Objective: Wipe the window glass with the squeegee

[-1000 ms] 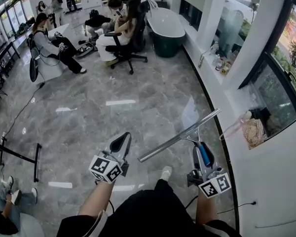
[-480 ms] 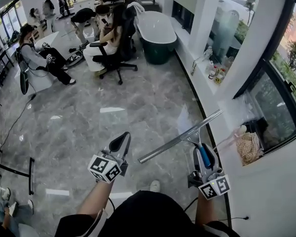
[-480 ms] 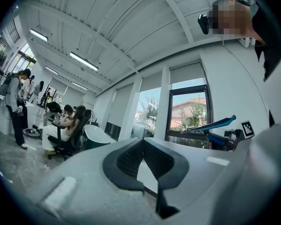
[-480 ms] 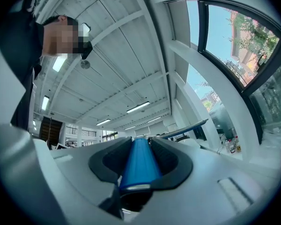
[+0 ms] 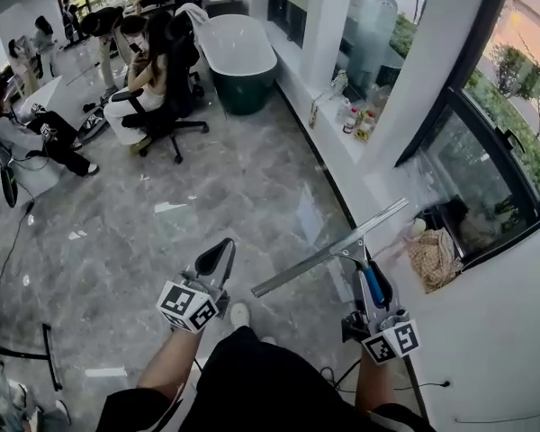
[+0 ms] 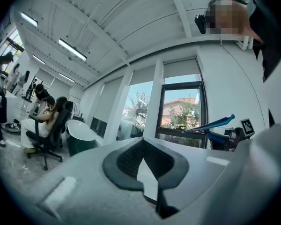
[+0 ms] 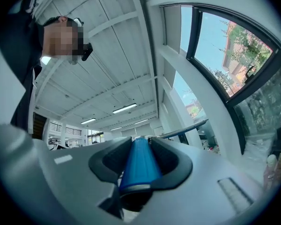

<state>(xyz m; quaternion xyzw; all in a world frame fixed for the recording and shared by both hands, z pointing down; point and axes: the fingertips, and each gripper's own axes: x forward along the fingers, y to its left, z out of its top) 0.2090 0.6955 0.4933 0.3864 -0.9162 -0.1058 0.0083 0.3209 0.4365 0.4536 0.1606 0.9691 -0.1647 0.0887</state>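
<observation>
Grey marble floor (image 5: pixel 207 187) fills the left of the head view, with seated people (image 5: pixel 144 70) and a dark green bathtub (image 5: pixel 238 61) at its far edge. The left gripper (image 5: pixel 218 257) hovers over the floor, its jaws closed tip to tip with nothing between them. Just to its right the squeegee (image 5: pixel 328 252) slants up toward the white sill (image 5: pixel 378 187), with its long metal blade in the air, apart from the glass. Its blue handle (image 7: pixel 139 165) sits clamped between the jaws of the right gripper (image 5: pixel 372 279). At the right edge the dark-framed window glass (image 5: pixel 472 174) rises above the sill, where a beige bundle (image 5: pixel 432 257) lies
</observation>
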